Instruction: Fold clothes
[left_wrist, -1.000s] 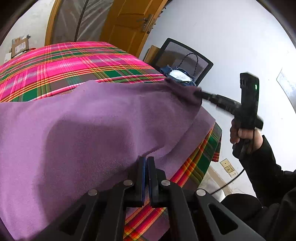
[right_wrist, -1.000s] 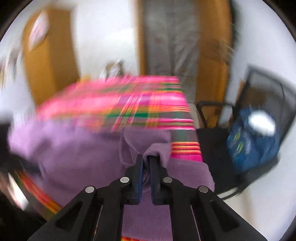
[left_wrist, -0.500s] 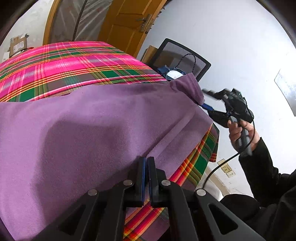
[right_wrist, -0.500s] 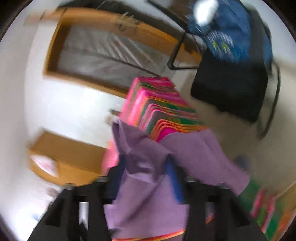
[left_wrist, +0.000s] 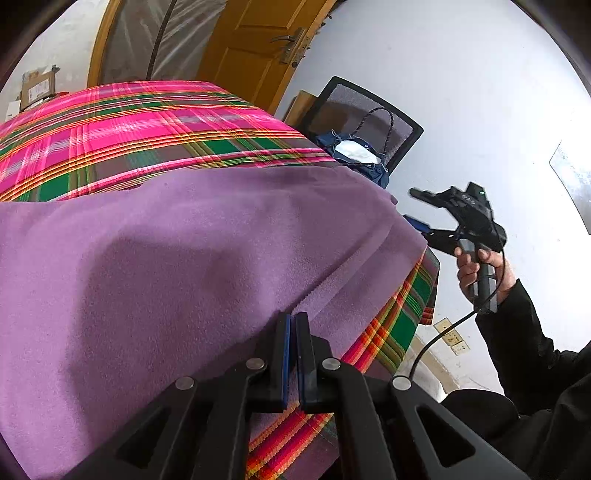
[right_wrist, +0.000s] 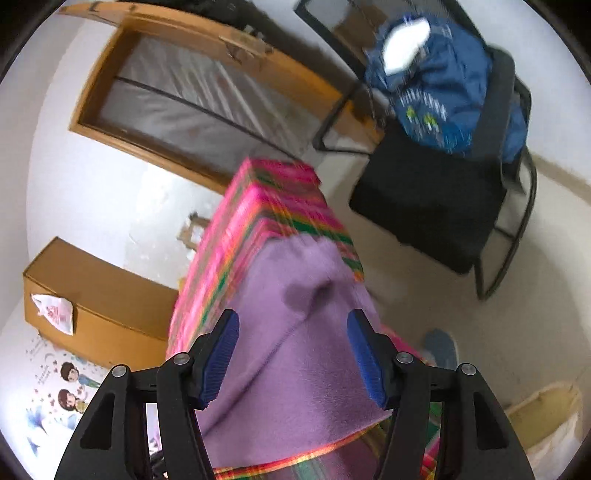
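Your left gripper (left_wrist: 292, 328) is pinched tight on the near edge of the purple fleece cloth (left_wrist: 184, 258), which lies spread over the plaid-covered table (left_wrist: 155, 122) with its right side draping toward the table's corner. Your right gripper (right_wrist: 293, 354) stands with its jaws wide apart and nothing pressed between the blue pads (right_wrist: 221, 354); the cloth's far corner sits flat on the plaid just beyond them (in the left wrist view that gripper hangs off the table's right edge, beside the cloth but clear of it).

By the look of it, you are between folds: one corner is laid down and freed, while the left one is held. The fold is not finished, since the cloth is only loosely doubled along a seam that runs toward your left jaws.

Next you need a fresh grip with the right gripper on an edge or corner, level with the left one, so both ends travel together. Close only on the top layer; the fleece is soft and the plaid cover beneath could easily be caught with it.
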